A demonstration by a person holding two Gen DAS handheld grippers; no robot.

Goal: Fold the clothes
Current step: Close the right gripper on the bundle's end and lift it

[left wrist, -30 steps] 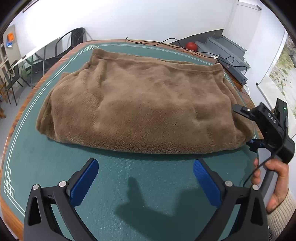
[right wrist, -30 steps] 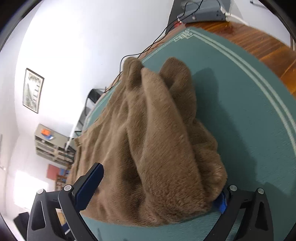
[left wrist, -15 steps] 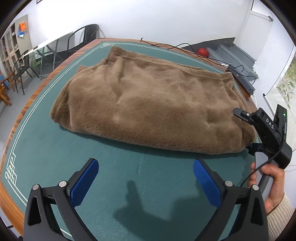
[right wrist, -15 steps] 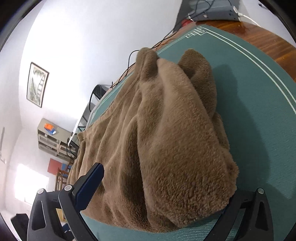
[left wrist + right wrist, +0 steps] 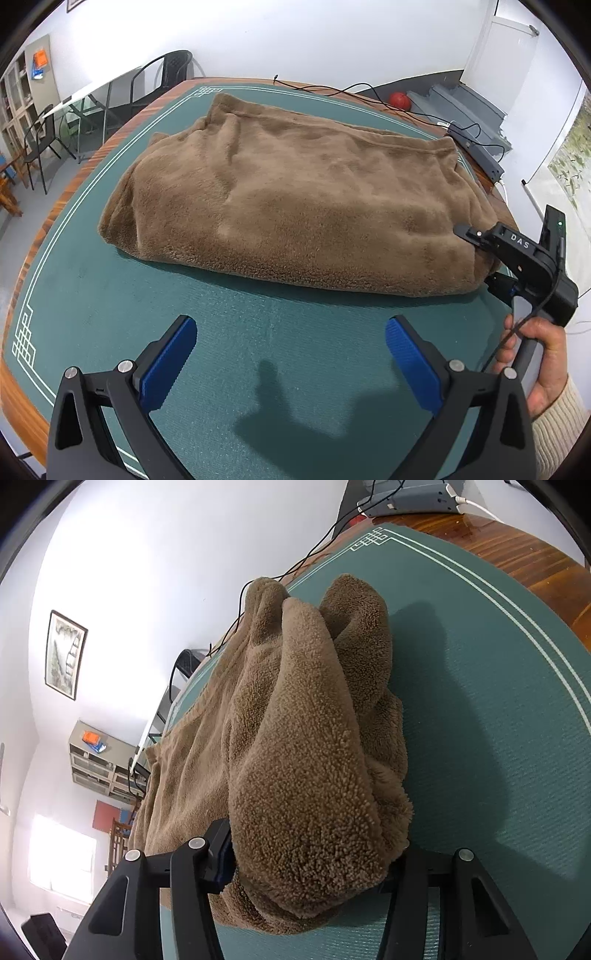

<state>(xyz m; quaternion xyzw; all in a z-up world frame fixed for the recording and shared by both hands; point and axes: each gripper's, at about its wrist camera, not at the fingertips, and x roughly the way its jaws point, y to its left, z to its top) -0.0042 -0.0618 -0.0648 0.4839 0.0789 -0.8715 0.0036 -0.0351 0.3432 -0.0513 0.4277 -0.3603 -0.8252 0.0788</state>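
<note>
My right gripper [image 5: 310, 864] is clamped on the thick end of the brown fleece garment [image 5: 295, 206]. The garment fills the frame's centre and lies across the green table mat [image 5: 258, 350]. My left gripper [image 5: 291, 350] waits at lower centre, fingers spread wide, holding nothing. The bulky pile could slip from my one-sided grip, and lifting alone may drag the fold crooked.

Green-matted table [image 5: 92, 280] (wood-edged) under brown fleece garment [image 5: 295, 206]
</note>
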